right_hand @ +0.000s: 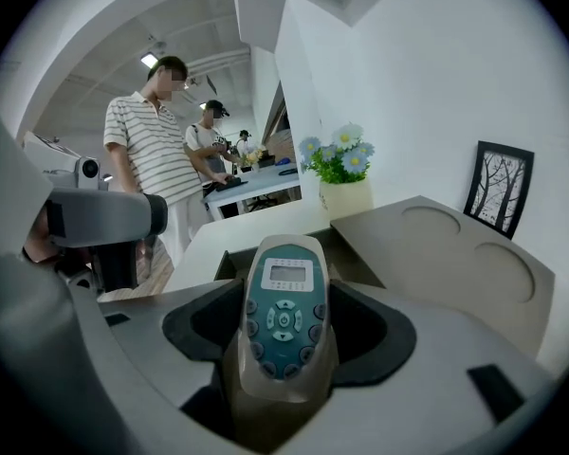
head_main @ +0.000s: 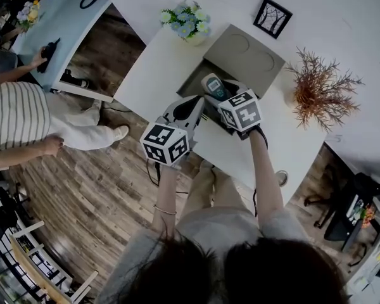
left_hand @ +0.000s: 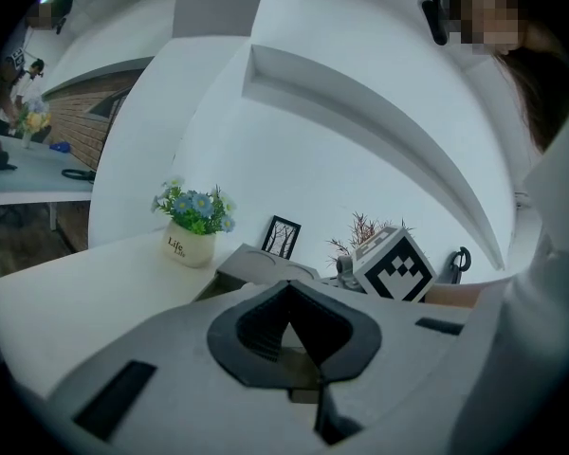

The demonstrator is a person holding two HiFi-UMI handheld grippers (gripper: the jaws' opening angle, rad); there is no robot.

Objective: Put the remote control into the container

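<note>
Head view: a white worktop (head_main: 155, 65) carries a grey container (head_main: 191, 83) with its lid (head_main: 246, 54) thrown back on the far side. The right claw (head_main: 216, 94) holds the remote control (head_main: 213, 86) over the near right part of the open container, above it and not yet inside. The left claw (head_main: 191, 108) hangs just beside it on the left, over the near edge of the worktop. A flower pot (head_main: 187, 23) stands farther off to the left of the container, and a dried plant (head_main: 320, 88) to its right.

Left gripper view: the dark pads (left_hand: 266, 335) meet at their base, so this claw is pinched narrow with nothing in it. The right claw's marker cube (left_hand: 395, 265) shows ahead, near the container.

Right gripper view: the claw is clamped on the lower body of the remote control, buttons up, screen end pointing far. The container's opening (right_hand: 229, 262) lies just beyond and below.

My reading is that the carrying step is nearly over. The next move calls for lowering the remote into the opening, clear of the rim, and only then spreading the right claw.
</note>
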